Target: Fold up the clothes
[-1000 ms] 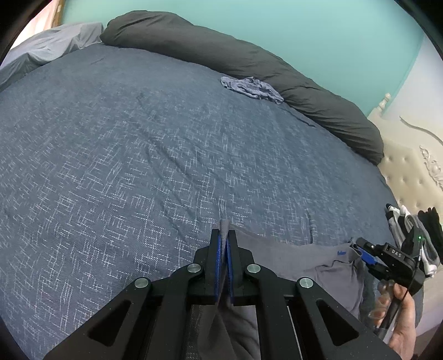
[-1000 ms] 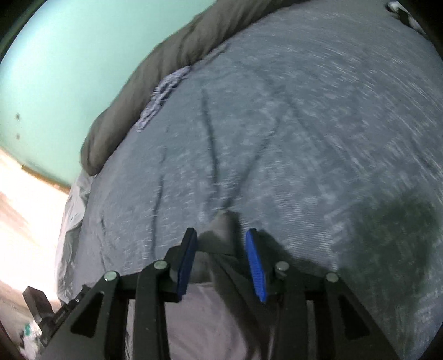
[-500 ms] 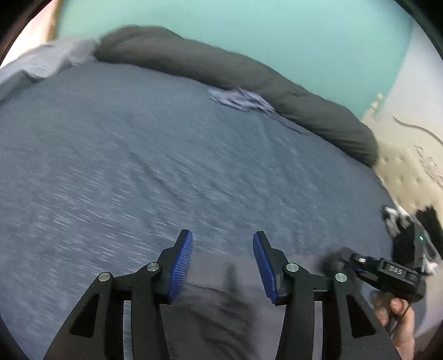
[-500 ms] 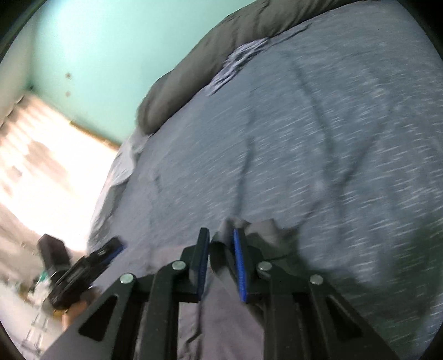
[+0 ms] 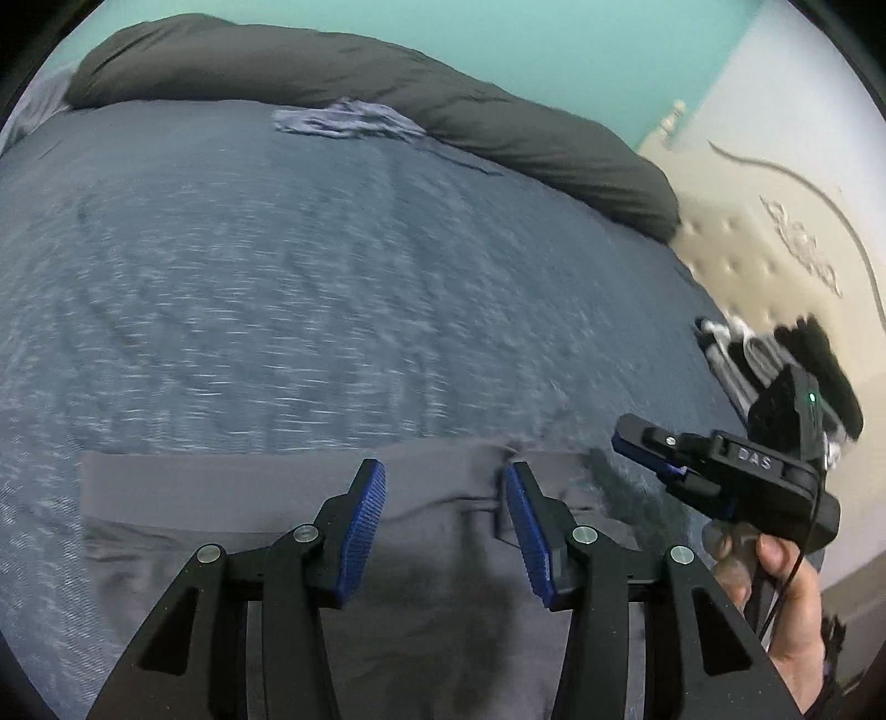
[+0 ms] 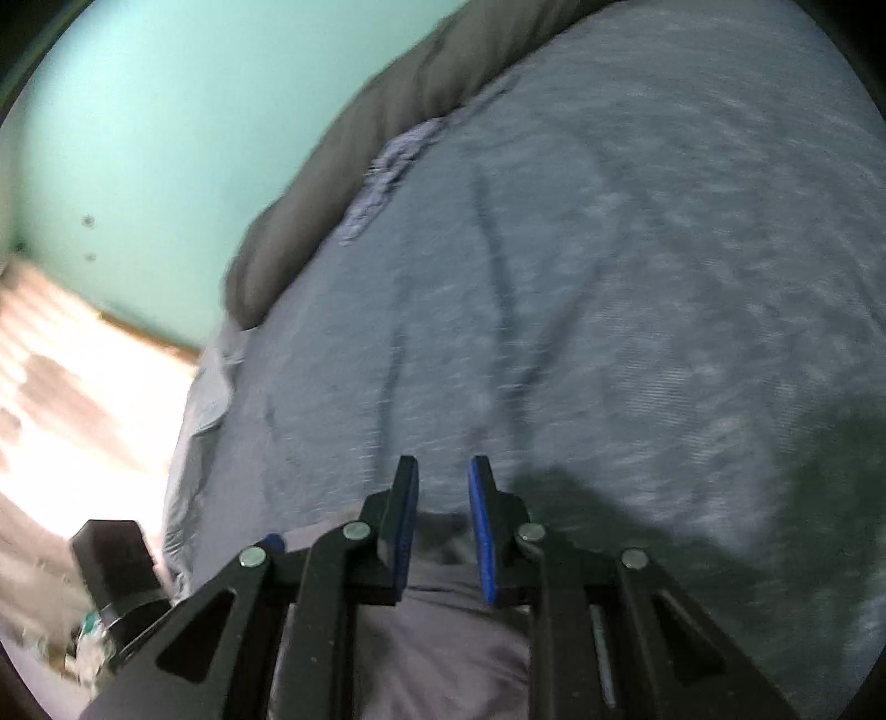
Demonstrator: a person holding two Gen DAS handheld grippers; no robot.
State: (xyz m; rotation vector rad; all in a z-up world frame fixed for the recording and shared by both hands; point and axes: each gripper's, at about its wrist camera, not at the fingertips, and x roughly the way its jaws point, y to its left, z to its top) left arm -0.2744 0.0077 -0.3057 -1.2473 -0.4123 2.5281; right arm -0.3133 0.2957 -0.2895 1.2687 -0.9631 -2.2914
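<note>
Two grippers hover over a grey garment (image 5: 443, 637) on a blue bedspread (image 5: 277, 304): left gripper (image 5: 444, 501) spread wide, right gripper (image 6: 441, 501) at three o'clock narrowly parted, both empty.

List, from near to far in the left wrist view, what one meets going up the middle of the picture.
Left gripper, open → grey garment lying flat → blue bedspread → small crumpled cloth → long dark grey pillow → turquoise wall.
</note>
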